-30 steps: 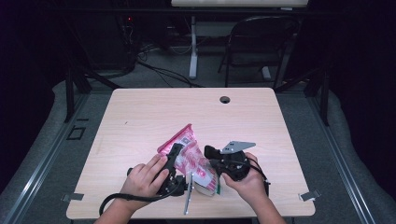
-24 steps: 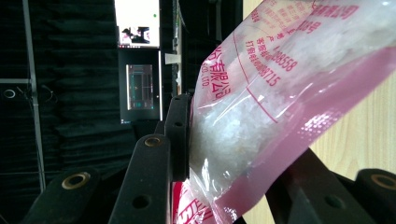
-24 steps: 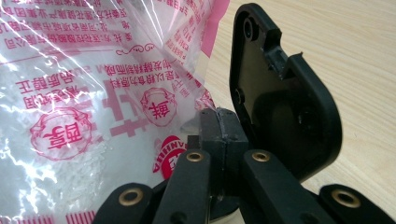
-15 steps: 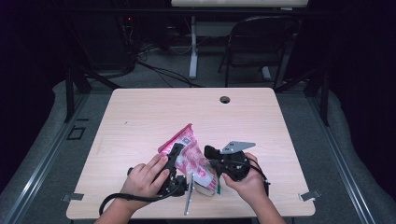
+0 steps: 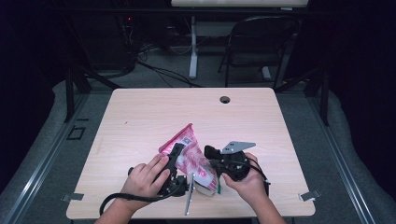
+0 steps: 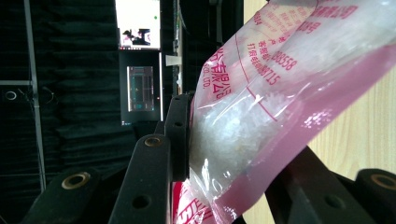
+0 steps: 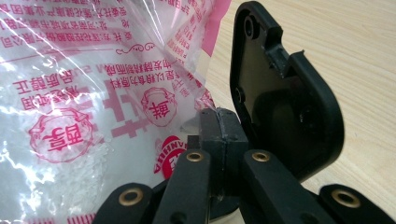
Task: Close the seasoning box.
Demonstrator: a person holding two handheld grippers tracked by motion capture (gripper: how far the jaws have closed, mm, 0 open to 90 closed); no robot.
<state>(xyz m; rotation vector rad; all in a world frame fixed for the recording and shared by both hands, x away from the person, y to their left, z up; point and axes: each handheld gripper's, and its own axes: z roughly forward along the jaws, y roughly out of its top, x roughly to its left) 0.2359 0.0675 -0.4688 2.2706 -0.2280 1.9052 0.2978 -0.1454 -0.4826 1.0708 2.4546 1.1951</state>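
Low in the centre of the high view, the left gripper (image 5: 176, 154) clamps the pink-and-clear bag (image 5: 187, 151) of white crystals, its jaws held apart only by the bag's thickness (image 6: 243, 140). The right gripper (image 5: 211, 156) has its jaws pressed together on the bag's clear film edge (image 7: 198, 100). The bag lies on the worktop (image 5: 140, 116), its long axis running from lower right to its pink end at upper left. Nothing has visibly shifted since the earlier frames.
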